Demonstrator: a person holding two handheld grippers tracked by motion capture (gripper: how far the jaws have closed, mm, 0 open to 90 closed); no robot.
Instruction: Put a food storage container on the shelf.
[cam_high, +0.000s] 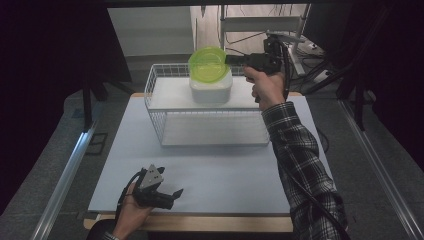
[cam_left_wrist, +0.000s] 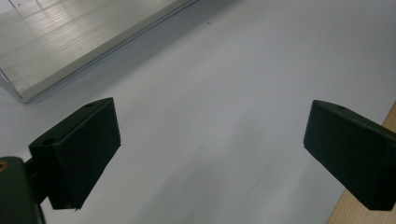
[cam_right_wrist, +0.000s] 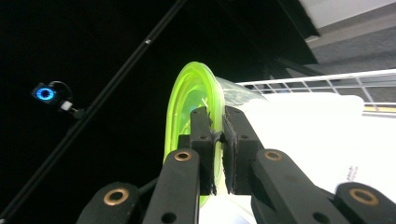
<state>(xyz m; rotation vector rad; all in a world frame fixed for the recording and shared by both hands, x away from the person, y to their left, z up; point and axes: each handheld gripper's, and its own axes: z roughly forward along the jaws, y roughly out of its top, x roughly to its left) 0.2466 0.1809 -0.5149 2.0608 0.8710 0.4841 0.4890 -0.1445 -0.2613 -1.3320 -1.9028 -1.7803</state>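
1. Where the high view looks down on the table (cam_high: 210, 185), the right gripper (cam_high: 231, 59) is held out over the far end, its jaws pinched on the rim of a green lid (cam_high: 208, 63). The lid stands tilted up on edge above a white container (cam_high: 211, 89), which sits inside a white wire basket (cam_high: 159, 107) at the far side of the table. A checked sleeve (cam_high: 300, 160) runs from the lower right up to that hand. Near the front left corner the left gripper (cam_high: 175, 194) rests low over the bare table top, well apart from the basket, with a grey three-cornered plate (cam_high: 151, 176) on its top.

2. Seen along the left gripper's own view, its two black jaws stand wide apart with nothing between them; under them lies plain white table (cam_left_wrist: 224, 93). A corner of the basket's base (cam_left_wrist: 60, 51) shows at upper left, and a strip of the table's wooden edge (cam_left_wrist: 369, 210) at lower right.

3. Seen along the right gripper's own view, the right gripper (cam_right_wrist: 220, 154) has its jaws drawn nearly together, one pad on each face of the green lid (cam_right_wrist: 187, 93), clamping its rim. The lid stands almost edge-on. Just beside it on the right is the white container (cam_right_wrist: 303, 140), with the wire basket's (cam_right_wrist: 327, 80) rail behind it.
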